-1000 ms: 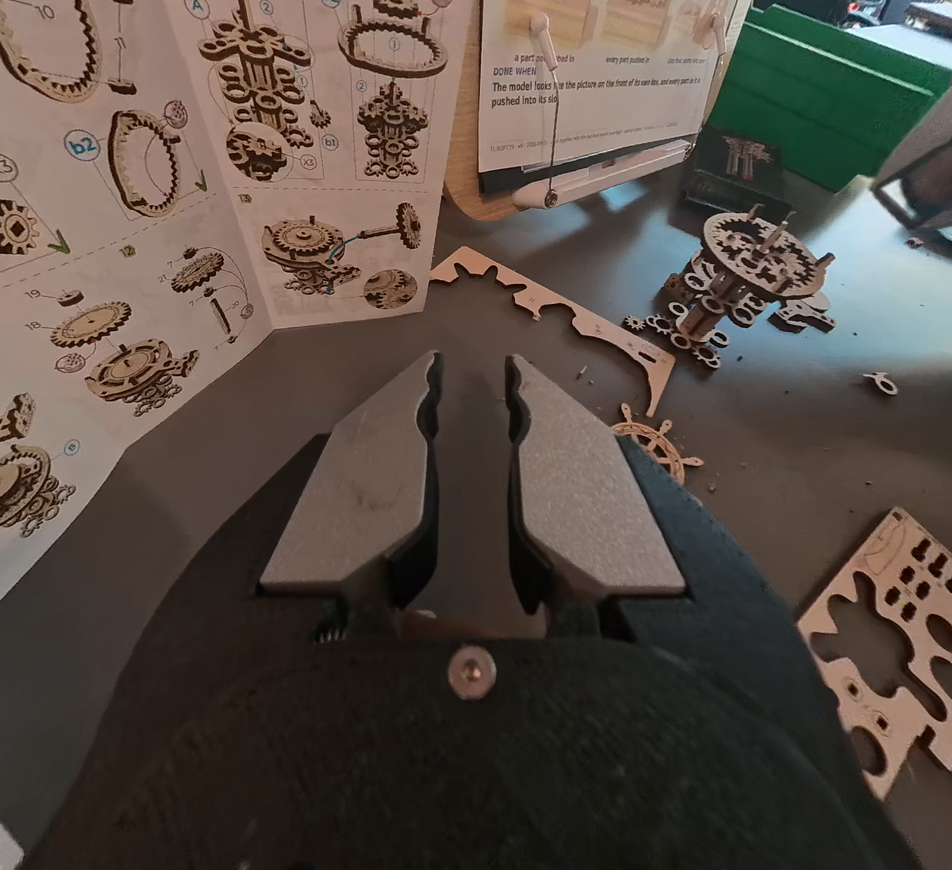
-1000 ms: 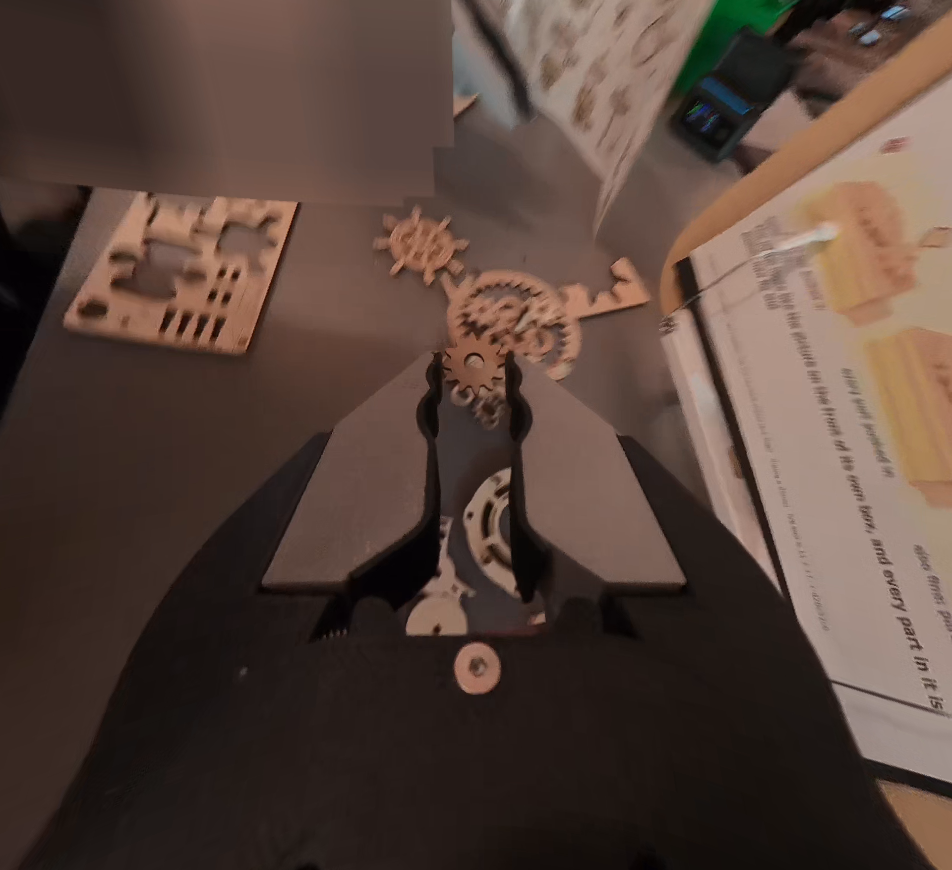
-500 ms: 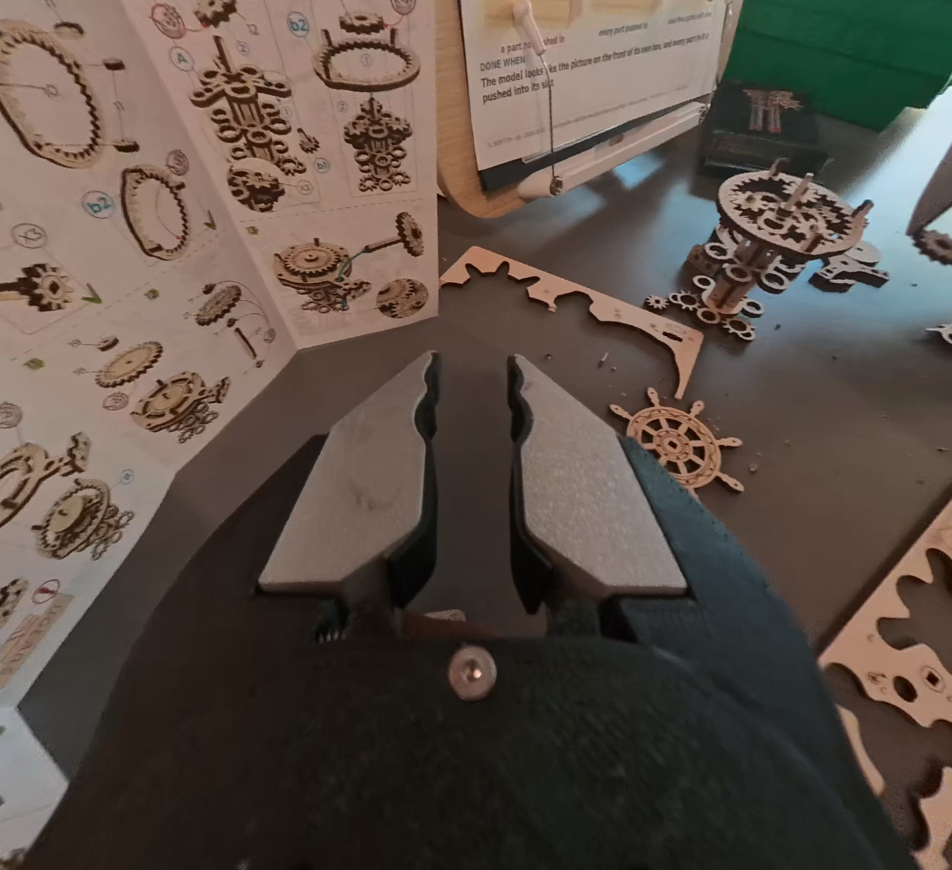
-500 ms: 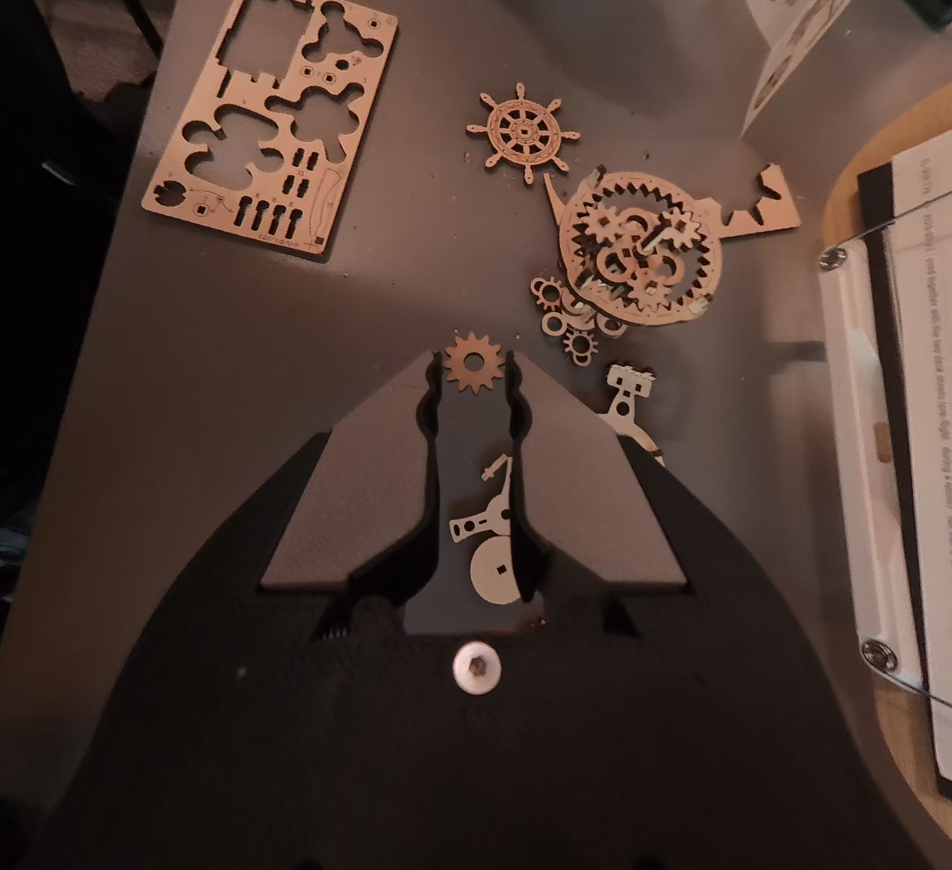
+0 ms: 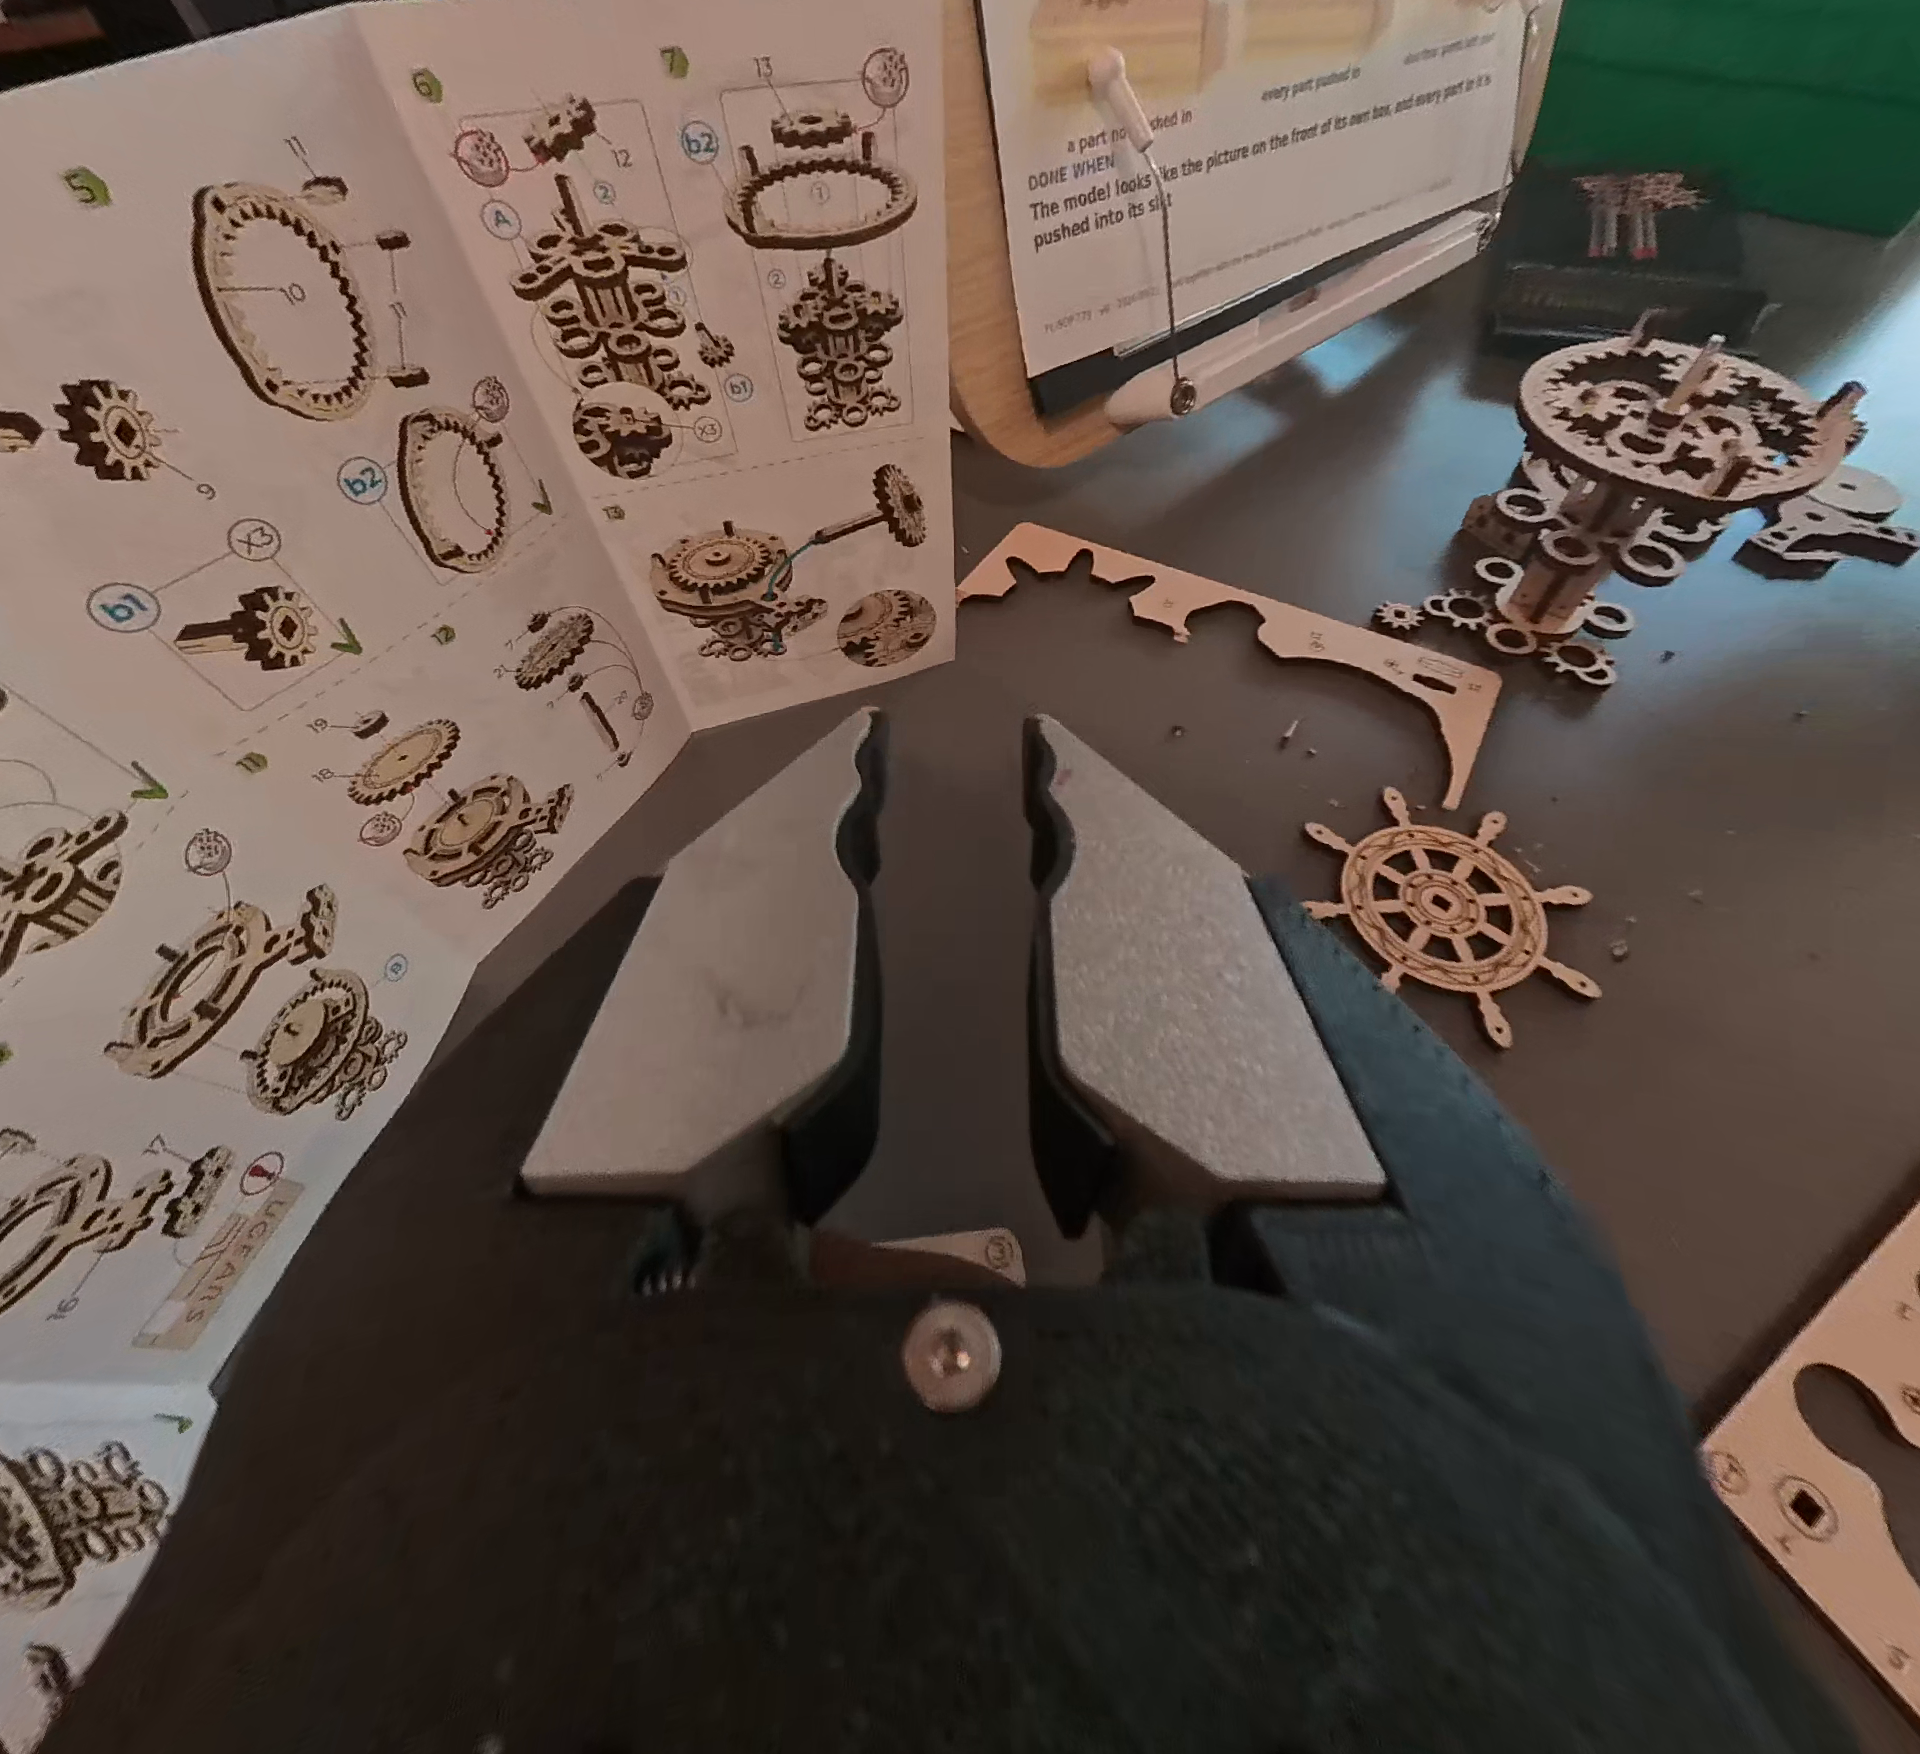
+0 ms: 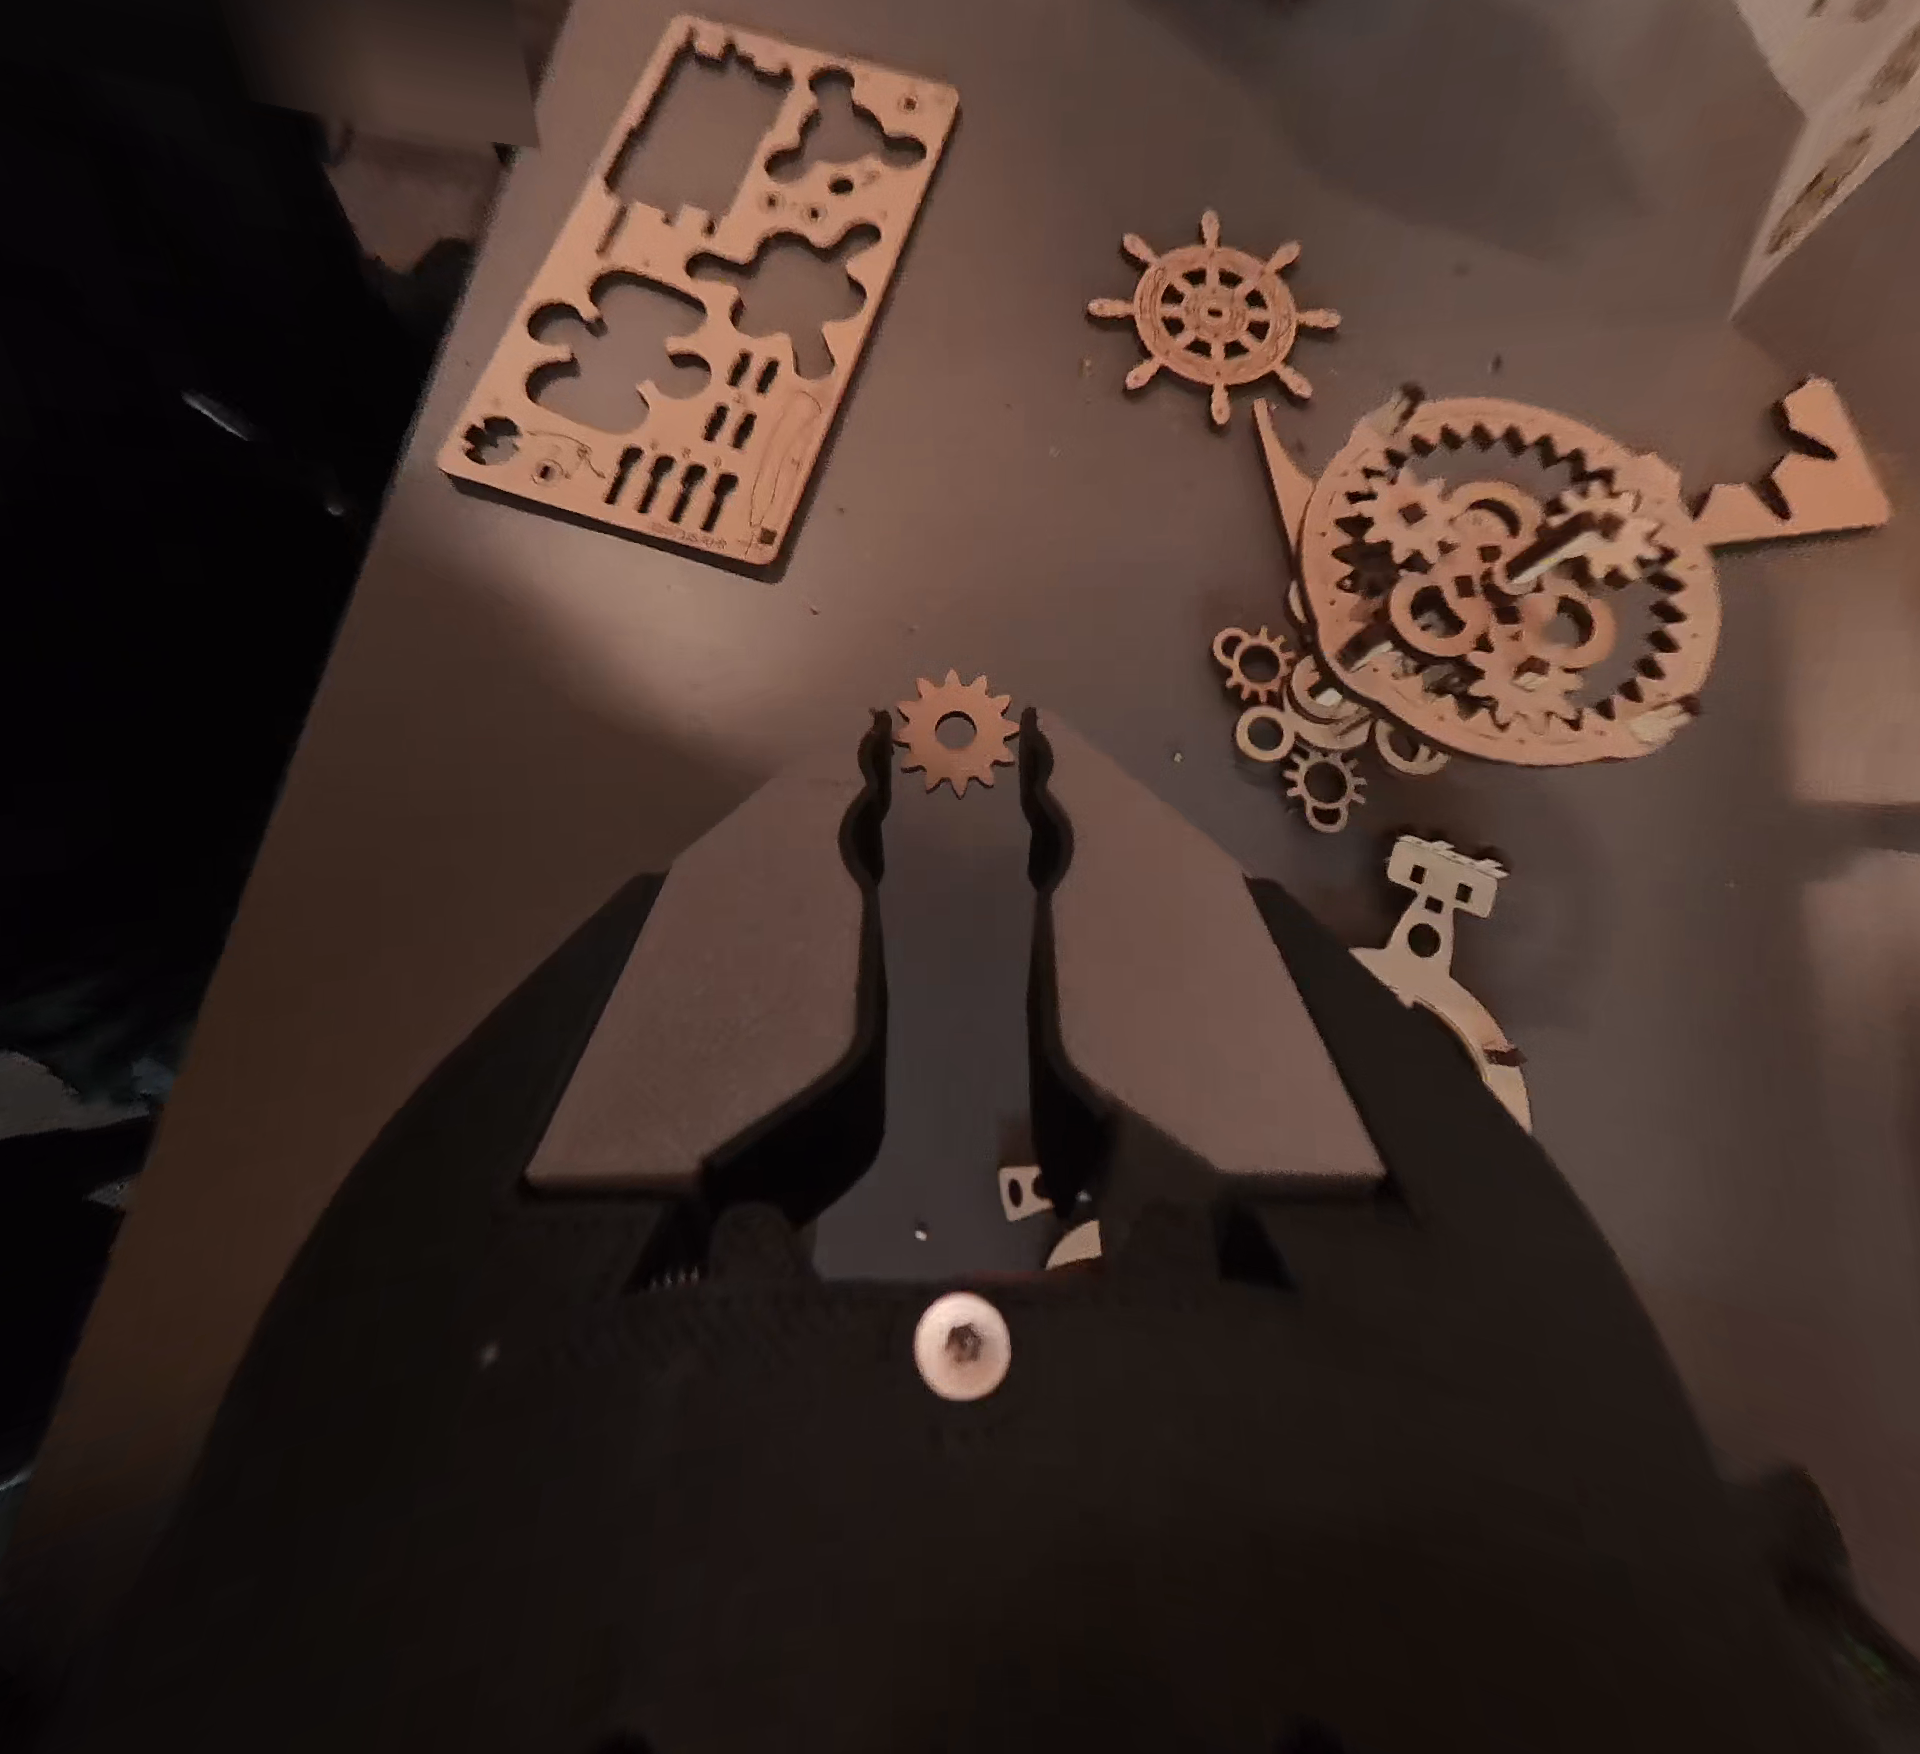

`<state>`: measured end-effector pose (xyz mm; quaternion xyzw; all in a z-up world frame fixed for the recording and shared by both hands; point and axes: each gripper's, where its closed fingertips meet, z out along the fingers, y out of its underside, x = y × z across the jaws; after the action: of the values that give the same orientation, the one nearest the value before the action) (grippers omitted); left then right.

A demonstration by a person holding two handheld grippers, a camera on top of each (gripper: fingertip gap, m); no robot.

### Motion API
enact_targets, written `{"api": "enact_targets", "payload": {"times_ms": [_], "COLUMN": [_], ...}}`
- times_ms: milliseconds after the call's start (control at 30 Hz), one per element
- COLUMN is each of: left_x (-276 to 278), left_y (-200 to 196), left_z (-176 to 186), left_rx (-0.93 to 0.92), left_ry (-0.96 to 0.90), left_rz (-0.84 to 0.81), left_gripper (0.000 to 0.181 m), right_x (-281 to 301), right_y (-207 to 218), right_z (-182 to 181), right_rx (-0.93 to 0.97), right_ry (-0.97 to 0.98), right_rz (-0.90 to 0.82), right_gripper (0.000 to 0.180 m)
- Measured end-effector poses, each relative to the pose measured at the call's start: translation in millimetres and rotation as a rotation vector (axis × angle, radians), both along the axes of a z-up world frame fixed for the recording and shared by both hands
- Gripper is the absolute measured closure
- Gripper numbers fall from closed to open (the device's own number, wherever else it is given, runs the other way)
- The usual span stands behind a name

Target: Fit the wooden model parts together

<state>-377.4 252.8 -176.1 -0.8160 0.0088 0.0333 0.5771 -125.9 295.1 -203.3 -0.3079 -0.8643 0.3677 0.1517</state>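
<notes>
Right tool (image 6: 956, 736) points steeply down at the table (image 6: 935, 478), seen almost from overhead. It grips a small wooden gear (image 6: 956, 734) by its teeth, pinched flat between the two fingertips, held above the table surface.

Left tool (image 5: 951, 748) is angled low and forward over the table, fingers parted with a clear gap, holding nothing; only dark tabletop shows between them. It faces the folded instruction sheet (image 5: 416, 478) standing upright at left.

The partly built gear model (image 6: 1507, 582) stands on the table ahead and right of the right tool: ring gear on top with smaller gears inside, a peg sticking up, small ring parts at its base. In the left view the same model (image 5: 1662, 457) sits far right, well apart from the left tool. The ship's wheel part (image 6: 1210, 317) lies flat just left of the model; in the left view it (image 5: 1449, 909) is just right of the left tool.

A punched-out wooden sheet (image 6: 707, 291) lies flat at upper left in the right view. A curved offcut strip (image 5: 1247, 624) lies ahead of the left tool, partly under the model. A loose flat part (image 6: 1439, 915) lies beside the right tool's right finger. A clipboard stand with a printed page (image 5: 1247, 104) is behind, with a green box (image 5: 1745, 42) at far right.
</notes>
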Motion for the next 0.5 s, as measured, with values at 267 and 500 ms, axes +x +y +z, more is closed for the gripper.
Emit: {"api": "enact_targets", "payload": {"times_ms": [267,500], "left_x": [-3,2], "left_y": [-2,-3], "left_z": [5,14], "left_rx": [0.019,0.058], "left_ry": [0.02,0.038], "left_rz": [0.009,-0.023], "left_gripper": [0.158,0.158], "right_x": [-12,-15], "right_y": [12,19], "right_z": [-29,6], "right_rx": [0.13,0.037], "right_ry": [-0.047,0.08], "right_rz": [-0.075,-0.112], "right_gripper": [0.149,0.151]}}
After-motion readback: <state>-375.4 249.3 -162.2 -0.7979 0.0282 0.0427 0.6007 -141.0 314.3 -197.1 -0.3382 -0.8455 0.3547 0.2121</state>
